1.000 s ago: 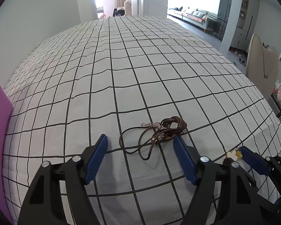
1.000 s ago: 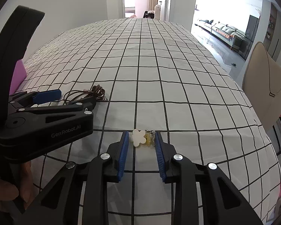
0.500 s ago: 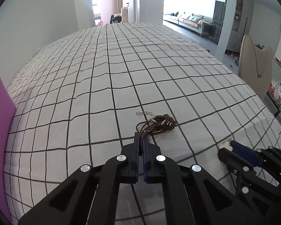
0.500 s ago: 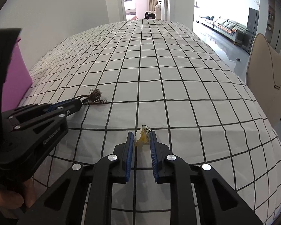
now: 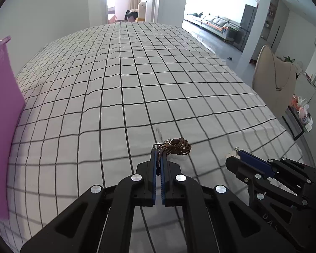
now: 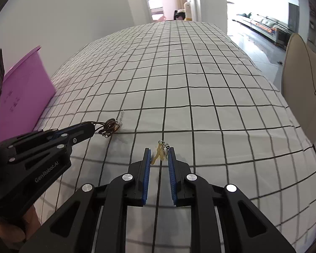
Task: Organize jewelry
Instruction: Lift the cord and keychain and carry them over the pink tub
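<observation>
My left gripper [image 5: 158,155] is shut on a brown cord necklace [image 5: 176,147] with a small silver chain end, and holds the bunched cord above the checked cloth [image 5: 137,84]. It also shows in the right wrist view [image 6: 93,127], with the necklace [image 6: 109,126] hanging from its tips. My right gripper [image 6: 159,152] is shut on a small cream and yellow earring piece [image 6: 159,152] with metal hooks, lifted off the cloth. The right gripper shows at the lower right of the left wrist view [image 5: 234,156].
A purple bin [image 6: 23,92] stands at the left edge of the cloth; it also shows in the left wrist view [image 5: 2,109]. A beige chair back [image 5: 273,80] stands off the right side. The grid cloth stretches far ahead.
My left gripper shut on the necklace cord and lifted it. My right gripper closed on the earring piece and raised it. Both hands moved up and leftward, bringing the purple bin into view.
</observation>
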Demonstrator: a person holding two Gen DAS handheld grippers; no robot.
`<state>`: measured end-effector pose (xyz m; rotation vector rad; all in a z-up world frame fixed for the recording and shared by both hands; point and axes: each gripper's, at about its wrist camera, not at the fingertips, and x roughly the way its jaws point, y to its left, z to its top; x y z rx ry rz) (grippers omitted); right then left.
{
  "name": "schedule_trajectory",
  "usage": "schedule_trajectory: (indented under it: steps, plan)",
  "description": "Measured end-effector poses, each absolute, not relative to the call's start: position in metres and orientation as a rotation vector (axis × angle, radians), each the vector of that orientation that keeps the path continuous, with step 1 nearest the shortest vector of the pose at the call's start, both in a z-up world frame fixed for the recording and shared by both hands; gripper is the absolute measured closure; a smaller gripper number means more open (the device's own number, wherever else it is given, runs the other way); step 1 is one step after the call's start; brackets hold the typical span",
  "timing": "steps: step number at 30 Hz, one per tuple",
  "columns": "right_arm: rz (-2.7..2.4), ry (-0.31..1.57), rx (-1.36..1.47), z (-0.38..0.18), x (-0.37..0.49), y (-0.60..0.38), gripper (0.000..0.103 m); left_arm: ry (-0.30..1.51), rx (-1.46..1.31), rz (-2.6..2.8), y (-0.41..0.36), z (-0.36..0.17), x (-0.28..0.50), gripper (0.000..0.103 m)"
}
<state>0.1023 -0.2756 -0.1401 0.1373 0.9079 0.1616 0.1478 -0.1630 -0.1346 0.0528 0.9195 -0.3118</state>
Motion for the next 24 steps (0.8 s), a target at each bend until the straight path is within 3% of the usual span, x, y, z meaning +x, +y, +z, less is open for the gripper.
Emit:
schedule_trajectory:
  steps: [15,24]
  plan:
    - [0.447,0.809,0.043,-0.015,0.082,-0.246,0.087,0.859,-0.035,-0.129,-0.123,-0.014,0.098,0.099]
    - [0.661,0.696,0.016,0.063,0.091,-0.163,0.087,0.753,-0.113,0.078,-0.029,0.063,0.079,0.099]
